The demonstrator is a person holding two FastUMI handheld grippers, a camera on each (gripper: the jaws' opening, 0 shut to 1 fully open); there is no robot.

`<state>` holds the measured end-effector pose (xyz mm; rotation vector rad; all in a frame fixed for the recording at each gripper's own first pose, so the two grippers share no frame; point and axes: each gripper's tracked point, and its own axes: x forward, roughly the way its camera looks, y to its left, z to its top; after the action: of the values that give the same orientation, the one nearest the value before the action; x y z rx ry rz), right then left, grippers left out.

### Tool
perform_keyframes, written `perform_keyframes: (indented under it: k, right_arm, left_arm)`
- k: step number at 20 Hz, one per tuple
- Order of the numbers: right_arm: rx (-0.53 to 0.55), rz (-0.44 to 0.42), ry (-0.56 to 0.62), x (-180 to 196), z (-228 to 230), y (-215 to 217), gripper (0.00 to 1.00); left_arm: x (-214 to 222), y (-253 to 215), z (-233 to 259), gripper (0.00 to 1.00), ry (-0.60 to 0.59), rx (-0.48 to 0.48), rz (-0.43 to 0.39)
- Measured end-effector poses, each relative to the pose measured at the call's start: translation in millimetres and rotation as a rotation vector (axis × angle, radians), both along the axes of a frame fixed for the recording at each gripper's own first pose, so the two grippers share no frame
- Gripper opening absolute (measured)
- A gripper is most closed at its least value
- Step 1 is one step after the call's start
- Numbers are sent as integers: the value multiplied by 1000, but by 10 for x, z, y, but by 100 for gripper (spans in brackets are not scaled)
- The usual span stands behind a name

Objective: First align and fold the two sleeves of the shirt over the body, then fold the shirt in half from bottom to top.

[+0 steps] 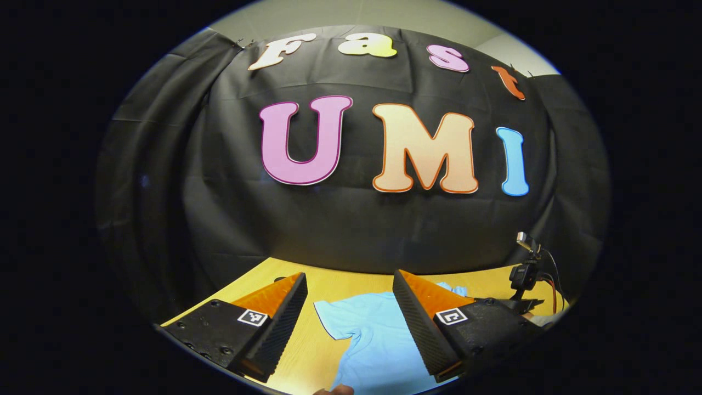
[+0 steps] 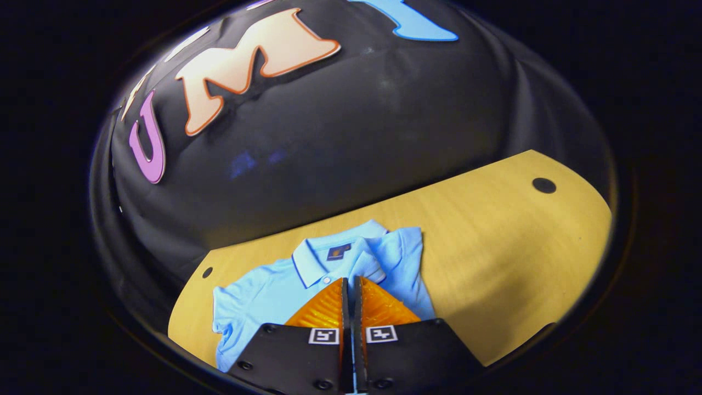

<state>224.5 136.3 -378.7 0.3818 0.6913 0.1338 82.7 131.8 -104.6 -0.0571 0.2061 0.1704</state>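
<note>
A light blue polo shirt (image 2: 263, 293) lies face up on the wooden table (image 2: 493, 230), collar (image 2: 315, 258) toward the wall. Its right sleeve (image 2: 403, 247) is turned in over the shoulder. My right gripper (image 2: 351, 278) is over the chest just below the collar, fingers pressed together with a thin strip of blue cloth between them. In the left gripper view the shirt (image 1: 378, 340) lies between the wide-apart fingers of my open left gripper (image 1: 349, 274), which hovers above it, and its left sleeve (image 1: 332, 318) is spread flat on the table (image 1: 340, 285).
A small camera on a stand (image 1: 525, 269) with cables stands at the table's right end. Two dark round holes (image 2: 544, 185) (image 2: 207, 272) sit near the table's back edge. Bare wood extends right of the shirt. A fingertip (image 1: 335, 390) shows at the bottom edge.
</note>
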Motion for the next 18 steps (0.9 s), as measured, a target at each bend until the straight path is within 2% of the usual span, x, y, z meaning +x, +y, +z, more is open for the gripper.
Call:
perform_keyframes:
  k: [1,2,5,6,7,8,14,15,18]
  right_arm:
    - [-13,12,9,-72,1,21,9]
    - [-17,34,12,-117,-18,66,19]
    - [-105,79,-45,-207,139,-57,100]
    - [-137,84,-70,-270,240,-135,100]
    - [-152,86,-90,-344,357,-218,94]
    - [-154,80,-102,-430,440,-281,98]
    - [-199,40,-125,-962,795,-811,98]
    - [-205,34,-114,-1062,812,-891,94]
    - [-214,14,-70,-1336,819,-1081,98]
  left_arm:
    - [59,27,-50,95,2,7,3]
    - [136,49,-92,96,2,16,5]
    - [336,154,-222,96,-6,38,23]
    - [412,184,-267,96,-8,44,30]
    - [477,201,-335,95,-9,46,33]
    - [557,211,-413,95,-4,45,35]
    - [983,356,-1063,96,77,47,68]
    - [1046,398,-1211,96,97,38,76]
    - [1220,570,-1613,94,159,28,117]
